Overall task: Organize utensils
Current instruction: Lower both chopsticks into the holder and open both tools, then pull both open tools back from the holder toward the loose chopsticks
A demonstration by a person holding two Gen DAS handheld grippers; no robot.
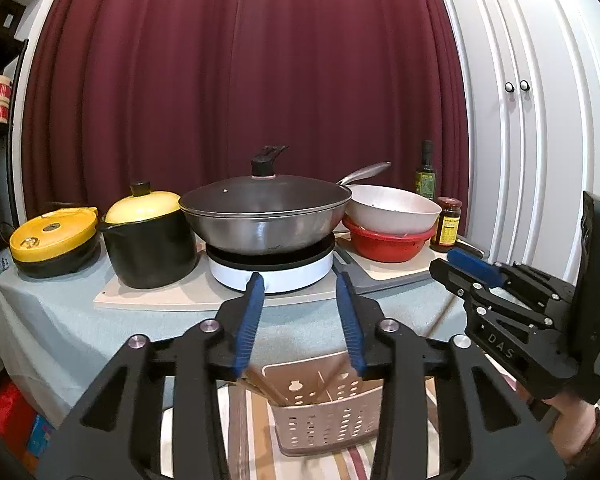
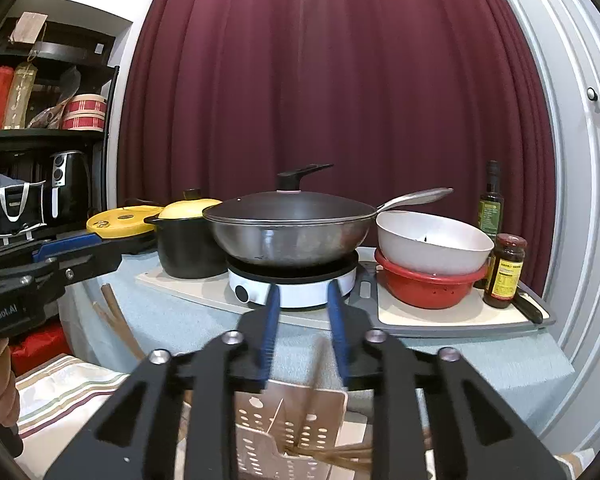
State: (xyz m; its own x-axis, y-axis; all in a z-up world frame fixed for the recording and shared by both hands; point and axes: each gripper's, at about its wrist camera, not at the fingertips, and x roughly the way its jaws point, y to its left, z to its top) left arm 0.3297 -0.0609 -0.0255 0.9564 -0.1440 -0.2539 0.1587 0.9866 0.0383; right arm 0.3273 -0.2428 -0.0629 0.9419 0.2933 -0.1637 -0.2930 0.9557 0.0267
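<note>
A beige perforated utensil basket stands low in front of the table, under both grippers. Brown wooden chopsticks lean up at its left side, and more chopsticks lie in its right part. A blurred brown stick slants down toward the basket below my right gripper. My left gripper hangs open above the basket with nothing between its blue pads. My right gripper is beside it on the right, its pads also apart, open.
The cloth-covered table carries a lidded wok on a white cooker, a black pot with a yellow lid, stacked white and red bowls, an oil bottle and a sauce jar. A striped cloth lies under the basket.
</note>
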